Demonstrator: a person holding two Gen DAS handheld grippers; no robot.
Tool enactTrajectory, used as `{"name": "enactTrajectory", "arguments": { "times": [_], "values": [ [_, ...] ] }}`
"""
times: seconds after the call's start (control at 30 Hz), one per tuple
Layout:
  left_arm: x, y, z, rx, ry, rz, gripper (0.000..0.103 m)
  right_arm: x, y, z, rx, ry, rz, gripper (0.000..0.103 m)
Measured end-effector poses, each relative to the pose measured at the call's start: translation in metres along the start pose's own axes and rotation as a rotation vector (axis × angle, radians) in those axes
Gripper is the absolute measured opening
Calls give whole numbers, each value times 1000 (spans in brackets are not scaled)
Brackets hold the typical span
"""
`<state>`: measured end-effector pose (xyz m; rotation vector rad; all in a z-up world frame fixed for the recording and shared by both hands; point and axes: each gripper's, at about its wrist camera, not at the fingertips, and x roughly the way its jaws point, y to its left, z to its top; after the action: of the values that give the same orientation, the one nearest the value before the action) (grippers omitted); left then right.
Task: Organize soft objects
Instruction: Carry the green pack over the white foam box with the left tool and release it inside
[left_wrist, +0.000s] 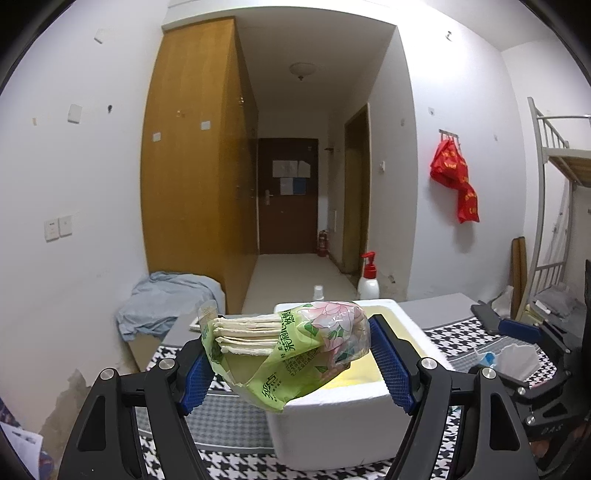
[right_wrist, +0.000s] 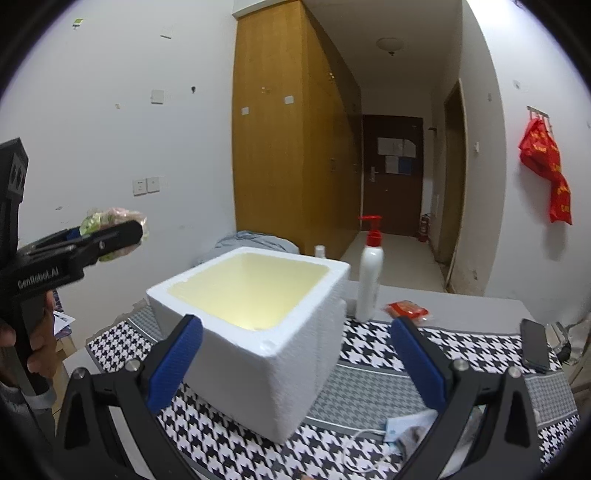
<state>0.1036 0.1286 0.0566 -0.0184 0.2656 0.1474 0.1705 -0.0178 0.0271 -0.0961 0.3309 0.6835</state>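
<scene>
Crinkly tissue pack (left_wrist: 291, 347) over square foam box (left_wrist: 332, 435)

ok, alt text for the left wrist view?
Left tongs grip a green floral tissue pack above an open white foam box on a houndstooth-cloth table. Behind: pump bottle, wooden wardrobe, hallway door.

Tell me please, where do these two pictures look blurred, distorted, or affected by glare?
Left wrist view: fisheye bends the wardrobe; the tissue pack is sharp, with glare on its wrapper. Right wrist view: the same pack in the left gripper looks blurred; the foam box glows yellowish inside.
</scene>
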Motion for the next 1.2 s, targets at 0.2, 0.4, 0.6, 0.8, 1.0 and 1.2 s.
{"name": "enactTrajectory", "arguments": {
  "times": [0.2,0.4,0.6,0.8,1.0,1.2],
  "values": [
    [12,-9,3,11,15,-34,78,-8,-14,-8,21,7,-33,103],
    [24,-18,7,25,28,-66,78,-17,-25,-14,36,4,-67,103],
    [38,-22,9,26,41,-90,78,-24,-36,-21,49,14,-101,103],
    [50,-23,6,23,65,-118,78,-27,-45,-27,69,24,-133,103],
    [62,-28,6,24,83,-132,78,-29,-50,-32,82,31,-157,103],
    [74,-28,3,23,92,-129,79,-31,-54,-35,91,39,-177,103]
  ]
}}
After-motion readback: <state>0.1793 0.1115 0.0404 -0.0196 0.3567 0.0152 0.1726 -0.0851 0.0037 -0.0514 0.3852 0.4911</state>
